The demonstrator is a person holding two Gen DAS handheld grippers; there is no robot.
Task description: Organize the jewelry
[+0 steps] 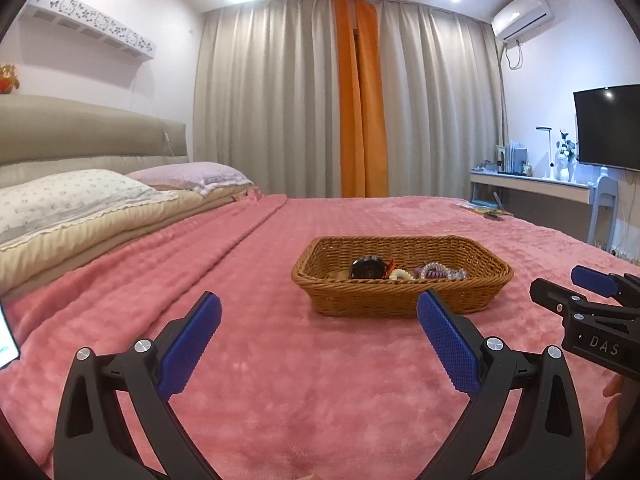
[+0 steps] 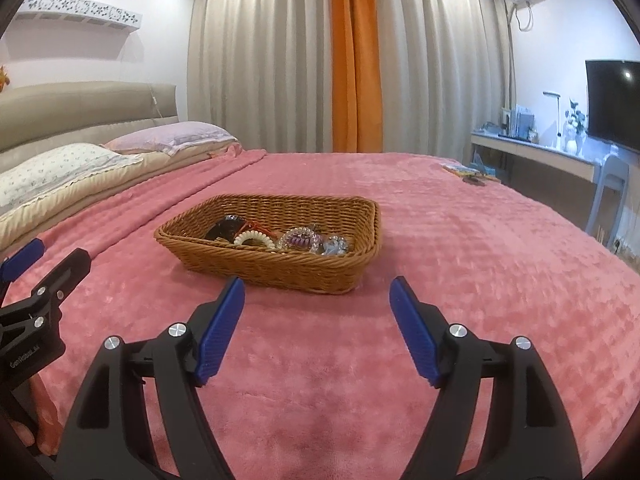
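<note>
Jewelry pieces lying together in the shallow brown woven wicker basket (image 2: 276, 256), resting on the pink plush bed blanket (image 2: 460, 280) near mid-bed: black glossy rounded item (image 2: 225, 227), cream coiled band (image 2: 253, 238), purple-and-clear coiled band (image 2: 299, 238), pale blue-clear coiled piece (image 2: 335, 246), with a red-orange strand partly hidden behind them. Same cluster showing in the left view inside the basket (image 1: 400, 296).

Left gripper (image 1: 320, 320) hovering short of the basket, blue-padded fingers (image 1: 196, 336) spread wide, holding nothing. Right gripper (image 2: 318, 304) likewise just short of the near basket wall, fingers (image 2: 412, 330) wide apart and empty. Small flat items lying well apart at the far bed edge; too small to identify.

Risks, as judged: pieces touching and overlapping, so closing on one coil likely dragging a neighbour along or snagging the strand. Basket light and unanchored on soft bedding, therefore liable to tipping or sliding if a finger presses on the rim. Anything dropped likely sinking into the plush pile and becoming awkward to pinch.
</note>
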